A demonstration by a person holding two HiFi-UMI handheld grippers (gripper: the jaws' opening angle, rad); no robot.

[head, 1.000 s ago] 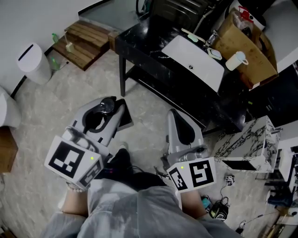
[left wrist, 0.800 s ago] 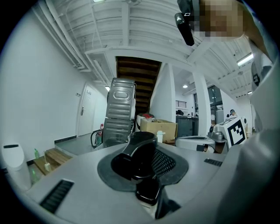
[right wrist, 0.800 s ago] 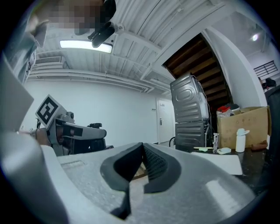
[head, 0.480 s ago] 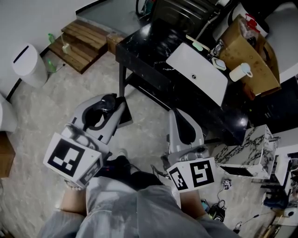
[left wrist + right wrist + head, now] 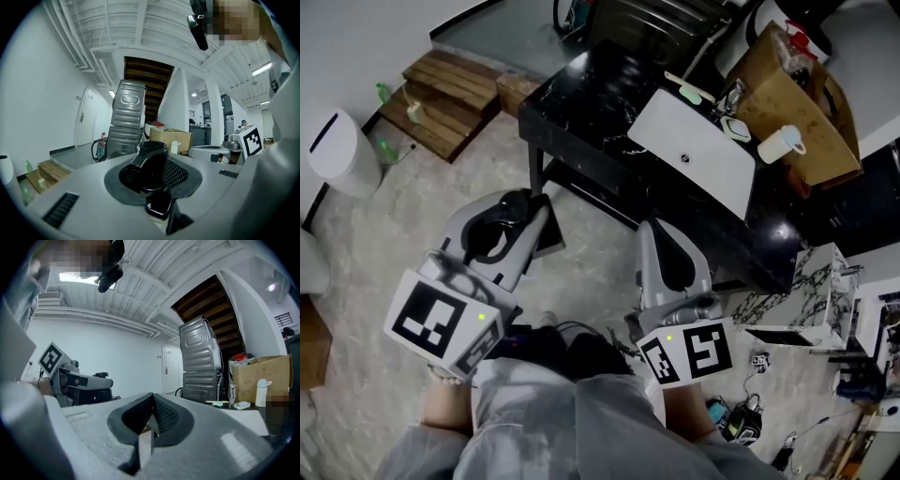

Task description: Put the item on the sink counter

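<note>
My left gripper (image 5: 518, 201) is shut on a glossy black curved item (image 5: 512, 210), which sits between its pads in the left gripper view (image 5: 149, 165). It hangs over the floor, just short of the near left corner of the black marble sink counter (image 5: 581, 103). A white rectangular sink (image 5: 694, 155) is set into that counter. My right gripper (image 5: 656, 231) points at the counter's front edge below the sink. Its jaws meet with nothing between them in the right gripper view (image 5: 151, 420).
On the counter behind the sink are a cardboard box (image 5: 797, 103), a white cup (image 5: 778, 143), a soap dish (image 5: 734, 127) and a pale green toothbrush (image 5: 689, 89). A white bin (image 5: 337, 155) and wooden steps (image 5: 441, 98) stand left. A marbled white cabinet (image 5: 806, 286) is at right.
Both grippers have moved forward toward the counter, which now lies closer to them in the head view. The bin and steps have slid left. The left gripper's hold on the black item is unchanged.
</note>
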